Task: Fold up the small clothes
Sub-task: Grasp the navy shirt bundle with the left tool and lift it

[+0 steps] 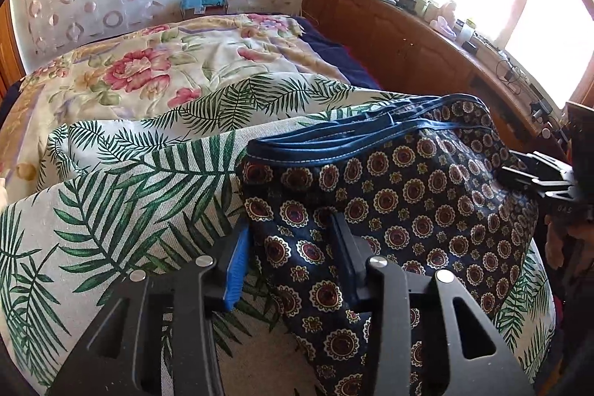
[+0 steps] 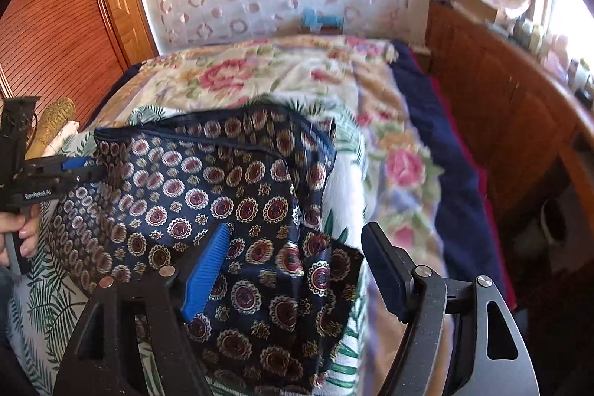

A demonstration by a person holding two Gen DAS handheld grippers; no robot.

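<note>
The left tool [image 1: 289,258] sits low over the near-left edge of the patterned shorts [image 1: 408,203], a navy silky garment with round medallions and a blue-piped waistband; its jaws stand at a middling gap with a fold of the cloth rising between them, the blue pad [image 1: 235,270] bare on its outer side and the dark finger lying against the fabric (whether the pads truly pinch is not clear, so I would not call it a firm grip); the shorts rest ahead of this tool on a palm-leaf cushion [image 1: 122,210] atop the floral bedspread [image 1: 148,69]; moving right, the garment spreads across between the two tools, its waistband on the far side from both; the right tool [image 2: 297,270] gapes wide, its blue pad [image 2: 204,273] lying on the cloth and its black finger [image 2: 386,273] hanging off the right border of the shorts, nothing clamped; a person's hand [image 2: 18,232] grips the left tool's handle at the far left of the right wrist view; by my reading this is a regrasp between folds; next each tool needs to close on its own edge of the cloth, then carry that side over evenly without dragging the slippery fabric off the cushion
</note>
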